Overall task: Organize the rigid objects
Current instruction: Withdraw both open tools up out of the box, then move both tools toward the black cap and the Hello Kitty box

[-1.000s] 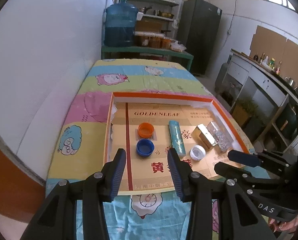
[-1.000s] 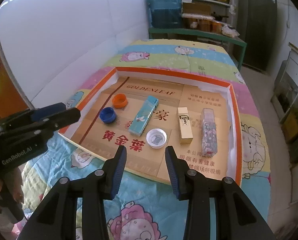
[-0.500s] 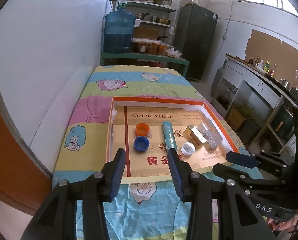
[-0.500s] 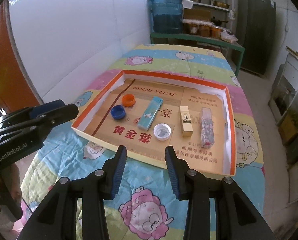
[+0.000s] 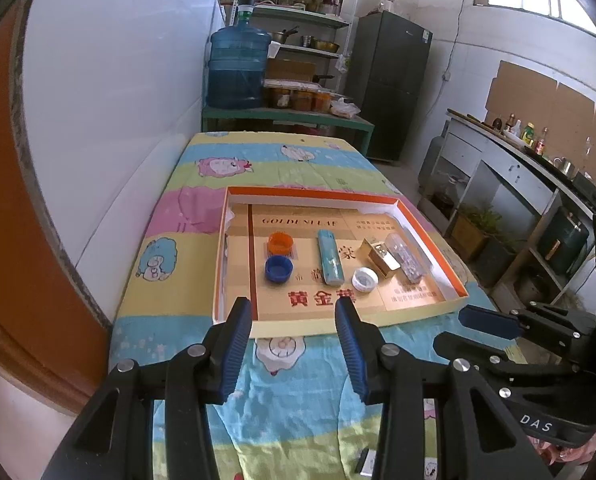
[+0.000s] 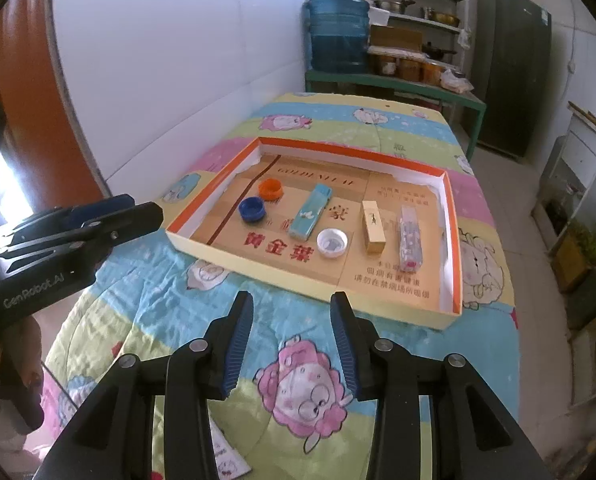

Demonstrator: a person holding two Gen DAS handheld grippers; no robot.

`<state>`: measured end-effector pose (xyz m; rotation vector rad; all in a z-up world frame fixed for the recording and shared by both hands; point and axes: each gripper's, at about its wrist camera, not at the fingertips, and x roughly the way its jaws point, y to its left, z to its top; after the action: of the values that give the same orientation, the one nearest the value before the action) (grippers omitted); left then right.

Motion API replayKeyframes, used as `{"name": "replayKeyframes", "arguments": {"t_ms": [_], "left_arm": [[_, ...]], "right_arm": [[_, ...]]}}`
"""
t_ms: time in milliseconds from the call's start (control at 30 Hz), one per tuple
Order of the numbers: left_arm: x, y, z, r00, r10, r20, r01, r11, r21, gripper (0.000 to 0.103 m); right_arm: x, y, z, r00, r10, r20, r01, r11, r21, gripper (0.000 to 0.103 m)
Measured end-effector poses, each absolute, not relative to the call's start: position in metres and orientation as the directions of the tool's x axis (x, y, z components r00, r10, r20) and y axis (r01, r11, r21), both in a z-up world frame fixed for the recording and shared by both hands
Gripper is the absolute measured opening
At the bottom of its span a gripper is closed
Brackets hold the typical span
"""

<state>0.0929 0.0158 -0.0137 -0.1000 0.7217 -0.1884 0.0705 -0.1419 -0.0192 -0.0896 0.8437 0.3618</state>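
A shallow cardboard tray (image 6: pixel 452 240) with an orange rim and white inner walls is laid flat on the quilt-covered bench (image 6: pixel 298 360), nearer the wall-side edge. Six rigid objects are spread across its printed floor. A round orange cap (image 6: pixel 269 189) and a round blue cap (image 6: pixel 252 208) are set just beside each other near the tray's wall-side edge, open sides up. A flat teal box (image 6: pixel 310 217) is laid with its long axis running from the near edge toward the far edge, slightly slanted. A white ribbed cap (image 6: pixel 331 242) is seen just beside its near end. A glossy gold box (image 6: pixel 373 227) and a clear, patterned case (image 6: pixel 409 243), possibly plastic, are laid roughly parallel, both lengthwise toward the far edge.

The left gripper (image 5: pixel 294 314) and the right gripper (image 6: pixel 291 308) are held over the quilt at the near edge, short of the tray. Both pairs of jaws are spread apart, with nothing between them.
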Motion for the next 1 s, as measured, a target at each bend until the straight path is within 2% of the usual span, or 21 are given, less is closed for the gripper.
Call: {"name": "replayKeyframes", "arguments": {"t_ms": [567,1000], "left_arm": [[0.062,0.019,-0.029,0.712,-0.22,-0.667,0.134,0.975,-0.179,0.043],[0.046,0.027,-0.044,0.699,-0.197,-0.688,0.097,0.978,-0.182,0.043]], "right_arm": [[0.034,-0.138,-0.038,0.554,0.297,-0.777,-0.385,0.92,0.078,0.041],[0.008,-0.103,-0.073,0.419,0.321,-0.849,-0.571,0.821,0.029,0.041]]}}
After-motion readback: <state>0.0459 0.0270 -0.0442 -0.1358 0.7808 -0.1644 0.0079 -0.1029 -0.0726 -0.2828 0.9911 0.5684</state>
